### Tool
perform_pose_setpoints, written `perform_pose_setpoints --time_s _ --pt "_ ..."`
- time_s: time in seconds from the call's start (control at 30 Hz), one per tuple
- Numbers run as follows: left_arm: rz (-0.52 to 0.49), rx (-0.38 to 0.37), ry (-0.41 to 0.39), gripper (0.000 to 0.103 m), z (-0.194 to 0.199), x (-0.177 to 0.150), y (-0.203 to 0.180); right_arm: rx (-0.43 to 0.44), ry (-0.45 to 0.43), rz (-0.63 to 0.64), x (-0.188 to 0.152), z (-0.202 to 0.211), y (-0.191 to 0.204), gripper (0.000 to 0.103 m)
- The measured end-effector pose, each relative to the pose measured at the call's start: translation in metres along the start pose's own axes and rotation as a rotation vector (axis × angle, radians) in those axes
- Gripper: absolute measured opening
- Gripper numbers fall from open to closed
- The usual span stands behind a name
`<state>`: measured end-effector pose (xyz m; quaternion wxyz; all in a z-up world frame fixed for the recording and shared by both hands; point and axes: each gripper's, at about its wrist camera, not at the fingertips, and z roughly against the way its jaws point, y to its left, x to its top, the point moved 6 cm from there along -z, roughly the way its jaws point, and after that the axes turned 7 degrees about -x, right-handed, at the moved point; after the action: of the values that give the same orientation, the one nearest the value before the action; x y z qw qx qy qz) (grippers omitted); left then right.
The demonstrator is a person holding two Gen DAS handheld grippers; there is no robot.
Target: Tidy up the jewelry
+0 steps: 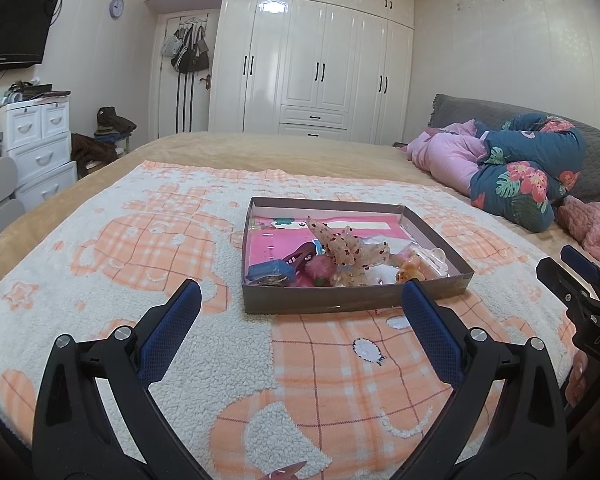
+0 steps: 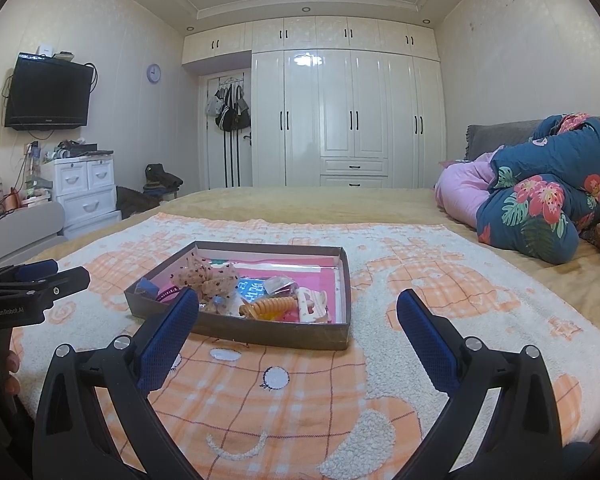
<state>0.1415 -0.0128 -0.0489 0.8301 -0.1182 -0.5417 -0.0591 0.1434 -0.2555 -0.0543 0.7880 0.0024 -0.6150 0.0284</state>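
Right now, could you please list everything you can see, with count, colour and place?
shallow box: one, brown with pink lining, on the blanket mid-bed
sheer bow: one, beige with dark dots, inside the box
spiral hair tie: one, orange, near the box front
claw clip: one, cream, right part of the box
blanket: one, orange and white, over the bed
floral quilt: one, dark blue, at the headboard
wardrobe: one, white, far wall
television: one, black, left wall
left gripper: black and blue, jaws open
right gripper: black and blue, jaws open
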Motion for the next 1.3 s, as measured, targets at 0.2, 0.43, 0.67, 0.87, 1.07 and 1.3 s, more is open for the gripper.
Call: perform_pose_setpoints --time_s 0.2,0.43,0.67,0.87,1.07,1.3 --pt "0.001 0.000 0.000 0.092 -0.0001 -0.0003 0.0004 0.004 0.002 -0.002 -0.0005 0.0001 0.0010 0.097" --pt "0.001 0.002 0.000 0.092 0.0000 -0.0008 0.0012 0.004 0.006 -0.002 -0.0016 0.0001 0.0028 0.097" --pt "0.001 0.001 0.000 0.092 -0.0002 -0.0005 0.0011 0.004 0.013 -0.006 -0.0019 -0.0015 0.0016 0.097" --pt "0.001 0.004 0.001 0.092 -0.0004 -0.0013 0.0017 0.003 0.011 -0.005 -0.0021 -0.0012 0.0017 0.097" --pt "0.001 0.002 0.001 0.092 0.0001 -0.0016 0.0019 0.004 0.013 -0.005 -0.0021 -0.0014 0.0017 0.097" --pt "0.001 0.003 0.000 0.092 -0.0002 -0.0010 0.0016 0.004 0.013 -0.006 -0.0020 -0.0014 0.0016 0.097"
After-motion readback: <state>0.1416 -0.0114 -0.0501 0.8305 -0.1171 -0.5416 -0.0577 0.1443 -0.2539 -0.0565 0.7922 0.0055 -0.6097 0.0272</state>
